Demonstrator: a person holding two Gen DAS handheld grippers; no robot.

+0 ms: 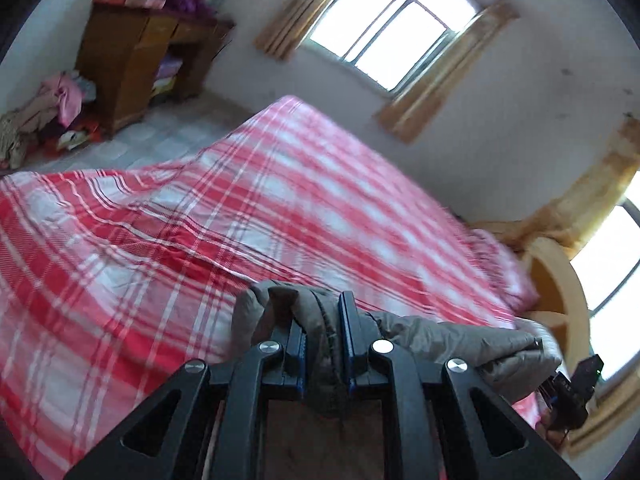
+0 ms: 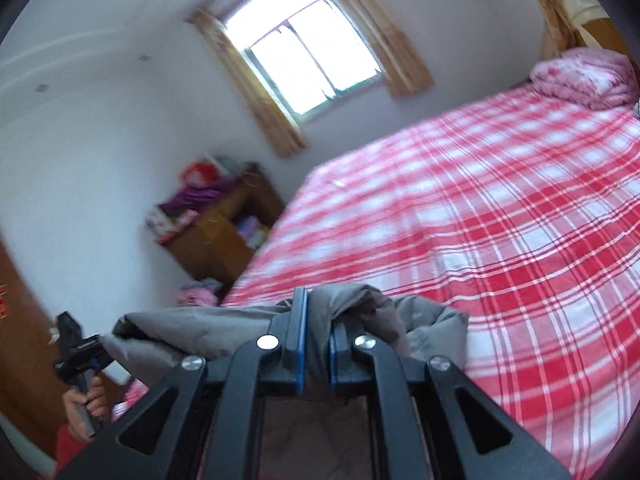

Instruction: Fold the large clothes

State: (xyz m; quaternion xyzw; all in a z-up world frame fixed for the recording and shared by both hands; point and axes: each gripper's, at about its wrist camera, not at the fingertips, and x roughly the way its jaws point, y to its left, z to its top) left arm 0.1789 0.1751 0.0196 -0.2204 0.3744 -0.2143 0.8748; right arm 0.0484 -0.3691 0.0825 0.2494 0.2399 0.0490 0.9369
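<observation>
Left gripper [image 1: 323, 332]: jaws clamped on a bunched fold of the grey padded garment [image 1: 460, 338]; the cloth fills the narrow gap between the blue pads.
Right gripper [image 2: 318, 330]: jaws clamped on another bunched part of the garment [image 2: 200, 334], with cloth spilling over both sides of the jaws.
Garment: held up between the two grippers, above the near edge of the bed — a padded stretch runs from each pair of jaws toward the other gripper.
Other gripper seen from each side: from the left wrist view the right gripper [image 1: 576, 394] shows at the far end of the cloth; from the right wrist view the left gripper [image 2: 82, 354] shows likewise, with a hand [image 2: 86, 406] on its handle.
Bed [image 1: 200, 216]: ahead of and below both jaws, covered by a red and white checked sheet, rumpled in places.
Quilt [image 2: 584, 76]: pink, rolled at the far end of the bed.
Cabinet [image 1: 132, 64]: wooden, beyond the bed, with things piled on top.
Clothes heap [image 1: 52, 116]: on the floor beside the cabinet.
Window [image 1: 384, 24]: curtained, in the wall past the bed — bright.
</observation>
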